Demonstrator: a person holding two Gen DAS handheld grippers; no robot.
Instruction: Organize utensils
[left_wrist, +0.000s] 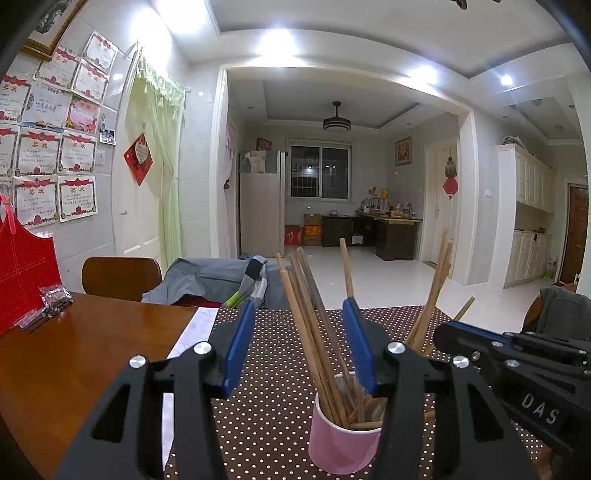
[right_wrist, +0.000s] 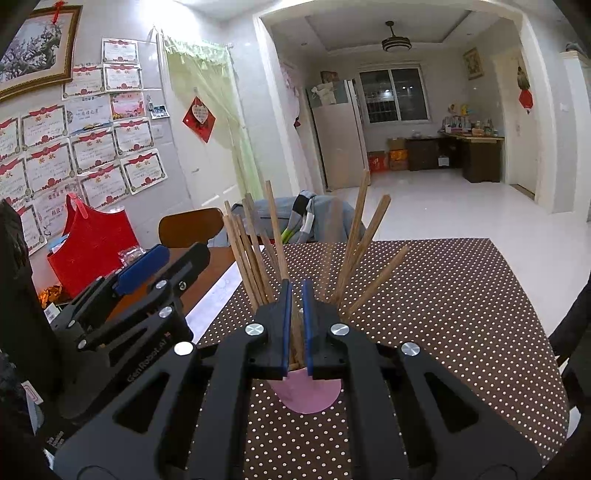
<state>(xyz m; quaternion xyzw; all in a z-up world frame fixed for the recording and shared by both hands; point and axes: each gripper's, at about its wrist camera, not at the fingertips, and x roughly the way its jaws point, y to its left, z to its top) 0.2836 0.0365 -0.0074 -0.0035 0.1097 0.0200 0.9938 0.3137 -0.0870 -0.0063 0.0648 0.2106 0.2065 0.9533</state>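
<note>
- Pink cup (left_wrist: 341, 441) sits on the dotted cloth (left_wrist: 266, 406), at 6 o'clock in the left wrist view, full of wooden chopsticks (left_wrist: 314, 332).
- Chopsticks fan out: 1 bunch leans toward 11 o'clock, a smaller bunch (left_wrist: 434, 295) toward 1 o'clock, 1 stick (left_wrist: 346, 267) near upright.
- Left gripper (left_wrist: 299, 347): fingers wide apart, blue pads (left_wrist: 238, 347) on either side of the leaning bunch, nothing pinched. Right finger crosses in front of the cup rim.
- Right gripper (right_wrist: 297, 325): fingers narrow, only a thin gap between the blue pads (right_wrist: 286, 325). Chopstick wood shows in the gap just above the cup (right_wrist: 308, 391); cannot tell if the pads actually grip it.
- In the right wrist view the chopsticks (right_wrist: 251, 251) spread from 11 to 2 o'clock above the fingertips.
- Right gripper body enters the left wrist view at 3 o'clock (left_wrist: 517, 354); left gripper shows in the right wrist view at 9 o'clock (right_wrist: 140, 273).
- Cloth covers part of a brown table (left_wrist: 74, 350); bare wood at 9 o'clock.
- Red bag (left_wrist: 26, 273) at the table's far left edge, small clear packets (left_wrist: 48, 306) just beside it.
- Brown chair (left_wrist: 122, 277) behind the table at 10 o'clock; grey clothes (left_wrist: 218, 280) draped at 12 o'clock.
</note>
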